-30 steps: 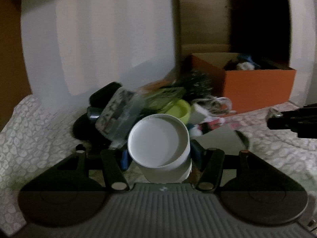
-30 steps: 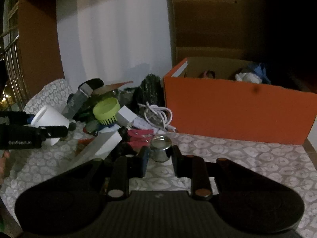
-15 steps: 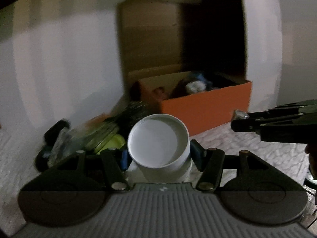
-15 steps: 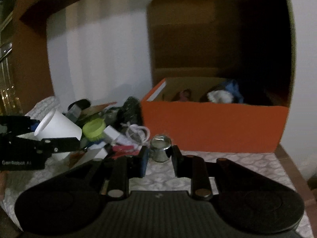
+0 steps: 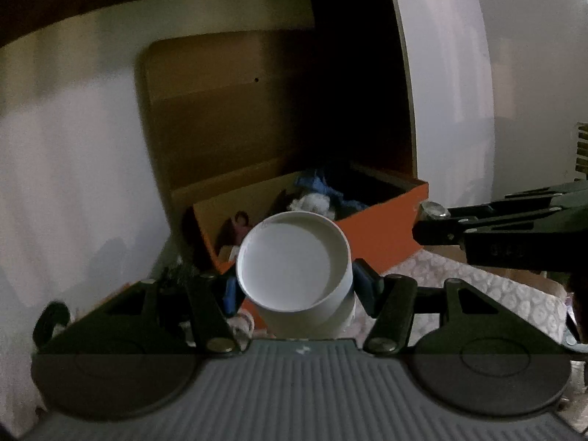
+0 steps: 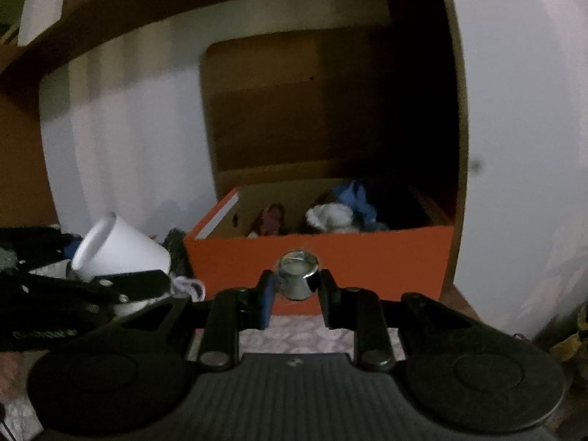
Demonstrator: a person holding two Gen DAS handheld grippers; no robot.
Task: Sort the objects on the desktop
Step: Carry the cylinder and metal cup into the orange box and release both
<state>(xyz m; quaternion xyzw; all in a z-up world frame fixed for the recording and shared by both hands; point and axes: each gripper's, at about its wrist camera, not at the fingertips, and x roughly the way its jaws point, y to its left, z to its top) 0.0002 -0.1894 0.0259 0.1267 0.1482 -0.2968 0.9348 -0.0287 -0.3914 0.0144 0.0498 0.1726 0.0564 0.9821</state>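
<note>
Both grippers have lifted toward the orange box. The left gripper squeezes a white cup; the right gripper pinches a small metal knob. Dropping comes next.

Both fisheye views are looking forward along their own fingers, each from just behind its gripper body, which is filling the lower part of the frame. The left wrist view is facing the orange box from close by, seeing it at centre right, with the right gripper entering at the right edge. The right wrist view is facing the same orange box squarely at centre, with the left gripper showing at lower left. Both are sharing the box and the brown board behind it.
</note>
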